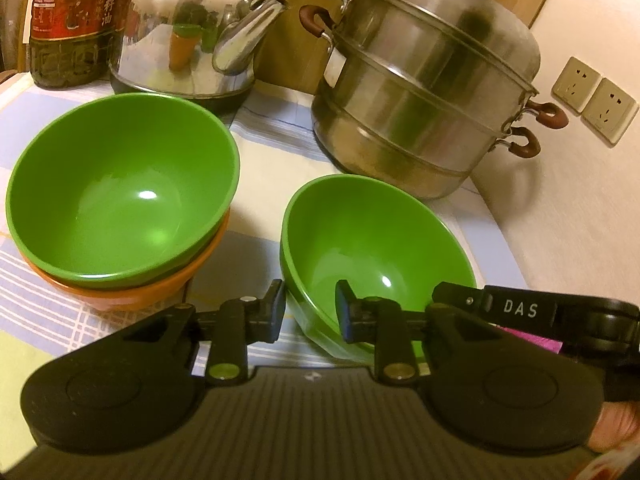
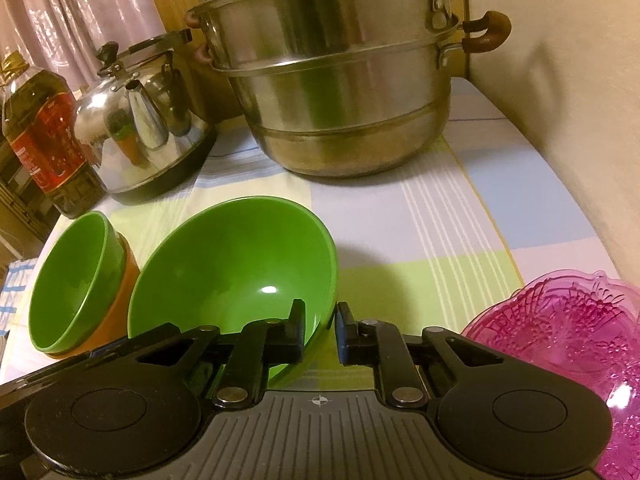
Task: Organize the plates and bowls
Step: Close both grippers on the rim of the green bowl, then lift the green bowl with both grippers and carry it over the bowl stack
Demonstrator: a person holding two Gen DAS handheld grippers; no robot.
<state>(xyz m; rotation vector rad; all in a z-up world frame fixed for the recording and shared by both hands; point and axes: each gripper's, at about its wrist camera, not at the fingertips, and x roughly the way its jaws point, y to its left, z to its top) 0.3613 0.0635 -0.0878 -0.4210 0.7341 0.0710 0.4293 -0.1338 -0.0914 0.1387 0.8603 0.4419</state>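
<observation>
Gripping one loose green bowl (image 1: 372, 248) from two sides, both tools pinch its rim. The left gripper (image 1: 310, 312) straddles the near-left wall, one finger outside, one inside, pads closed on the plastic. The right gripper (image 2: 320, 332) clamps the bowl's right edge in the same way, its jaws drawn nearly together on the thin wall.

Risk, as a judgement: the bowl sits tilted, raised toward the right gripper's side, and each hold covers only a narrow strip of smooth rim. Unequal lifting or a twist between the two hands could let the rim slide out of one pair of pads, dropping the bowl onto the striped tablecloth (image 2: 420, 220) or knocking it against the neighbouring stack. The steamer pot (image 1: 420, 100) and kettle (image 1: 192, 32) stand well behind and seem clear of the path.

The stack, a green bowl nested in an orange bowl (image 1: 120, 288), stands just left of the held bowl. A pink glass dish (image 2: 568, 332) lies right of the right gripper.
</observation>
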